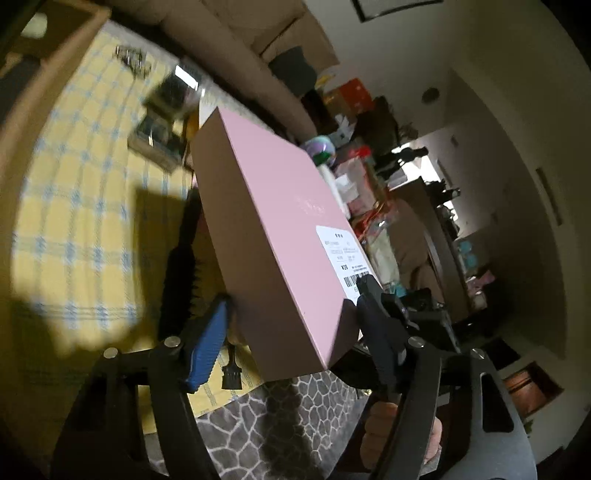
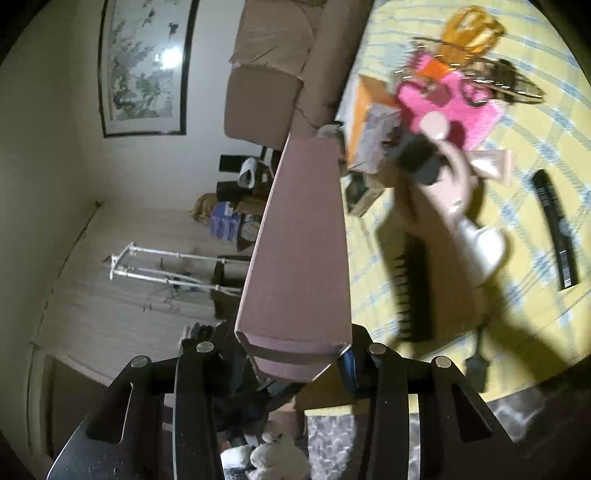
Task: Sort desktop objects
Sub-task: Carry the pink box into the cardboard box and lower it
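Task's thing: a flat pink box (image 1: 280, 236) with a white barcode label (image 1: 341, 254) near one corner, raised above the tabletop (image 1: 85, 206) with its yellow checked cloth.
Left hand-held gripper (image 1: 295, 328): its jaws stand on the two sides of the box's near corner, the blue pad (image 1: 207, 347) against one side and the black finger (image 1: 373, 317) over the label edge; it seems to be holding the box.
Right hand-held gripper (image 2: 295, 362): narrow, closed on the near end of the box, which runs straight ahead of it.
Handling, as I judge: stiff cardboard, smooth and a little slippery, probably light. The thin edges are the best hold, near an end, with both hand-held grippers so it does not swing. A strong squeeze can dent the lid.
Around, below the left hand-held gripper: a black comb (image 1: 181, 269) and a small black brush (image 1: 232, 373) lie on the cloth under the box; blurred small boxes (image 1: 159, 136) farther ahead.
Around, ahead and right of the right hand-held gripper: a pile with a pink item (image 2: 450, 107), an orange carton (image 2: 369, 114) and a wire basket (image 2: 472, 33); a black flat bar (image 2: 554, 229) well apart to the right.
In the way: the comb and brush lie just below, so setting the box straight down may cover them.
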A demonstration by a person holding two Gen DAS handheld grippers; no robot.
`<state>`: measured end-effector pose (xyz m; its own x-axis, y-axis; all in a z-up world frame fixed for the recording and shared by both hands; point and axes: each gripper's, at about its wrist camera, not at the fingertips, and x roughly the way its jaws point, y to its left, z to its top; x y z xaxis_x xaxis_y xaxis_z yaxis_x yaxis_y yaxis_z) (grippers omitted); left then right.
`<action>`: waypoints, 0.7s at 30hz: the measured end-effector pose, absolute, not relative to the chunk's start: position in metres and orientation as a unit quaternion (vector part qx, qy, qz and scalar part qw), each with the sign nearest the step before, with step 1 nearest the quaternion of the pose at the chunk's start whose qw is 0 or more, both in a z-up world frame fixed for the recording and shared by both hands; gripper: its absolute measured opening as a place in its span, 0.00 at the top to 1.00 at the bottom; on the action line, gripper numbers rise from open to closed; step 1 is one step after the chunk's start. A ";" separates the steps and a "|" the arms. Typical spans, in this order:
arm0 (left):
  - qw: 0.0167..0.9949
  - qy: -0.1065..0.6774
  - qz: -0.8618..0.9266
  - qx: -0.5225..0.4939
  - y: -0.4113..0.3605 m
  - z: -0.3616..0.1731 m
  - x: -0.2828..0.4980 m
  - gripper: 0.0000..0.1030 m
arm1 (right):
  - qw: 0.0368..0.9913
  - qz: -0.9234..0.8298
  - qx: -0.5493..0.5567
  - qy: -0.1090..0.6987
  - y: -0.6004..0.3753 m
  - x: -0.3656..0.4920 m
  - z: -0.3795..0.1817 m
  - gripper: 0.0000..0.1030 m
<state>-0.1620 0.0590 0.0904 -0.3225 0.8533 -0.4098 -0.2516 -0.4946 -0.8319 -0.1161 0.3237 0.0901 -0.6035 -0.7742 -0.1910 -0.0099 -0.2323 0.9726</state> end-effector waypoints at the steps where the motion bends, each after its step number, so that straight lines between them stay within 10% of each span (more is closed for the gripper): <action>1: 0.373 -0.338 0.743 -0.441 0.051 0.096 -0.161 0.35 | 0.276 -0.703 0.352 -0.553 0.317 -0.116 0.096 0.59; 21: 0.230 -0.333 0.812 -0.421 -0.201 0.134 -0.188 0.41 | 0.307 -0.677 0.412 -0.526 0.049 -0.194 0.120 0.57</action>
